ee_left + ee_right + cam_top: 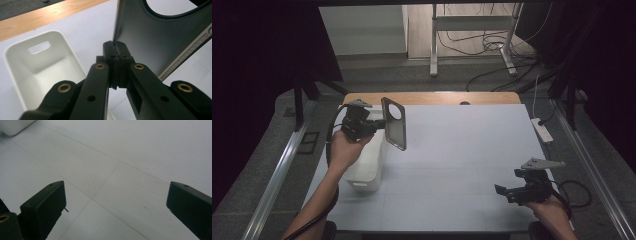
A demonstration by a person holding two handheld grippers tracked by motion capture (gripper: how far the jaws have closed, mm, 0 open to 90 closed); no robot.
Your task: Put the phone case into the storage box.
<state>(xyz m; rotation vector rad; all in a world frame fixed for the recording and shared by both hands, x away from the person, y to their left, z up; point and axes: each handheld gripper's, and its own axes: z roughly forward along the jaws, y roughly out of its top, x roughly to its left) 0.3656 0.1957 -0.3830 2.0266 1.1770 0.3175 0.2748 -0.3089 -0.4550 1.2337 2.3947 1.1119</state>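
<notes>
A dark phone case (394,123) with a round camera hole hangs in the air over the left part of the table, held by its edge. My left gripper (381,123) is shut on that edge; in the left gripper view the pads pinch the rim of the phone case (147,40) at my left gripper (116,50). Below it stands a white bin (367,162), seen hollow and bare as the white bin (42,70). My right gripper (503,191) is low at the table's front right, and the right gripper (116,202) has its jaws wide apart with nothing between them.
The white table (462,145) has a wooden strip (432,98) along its far edge. A white power strip (542,130) lies off the right edge. Metal frame legs and cables are on the floor beyond.
</notes>
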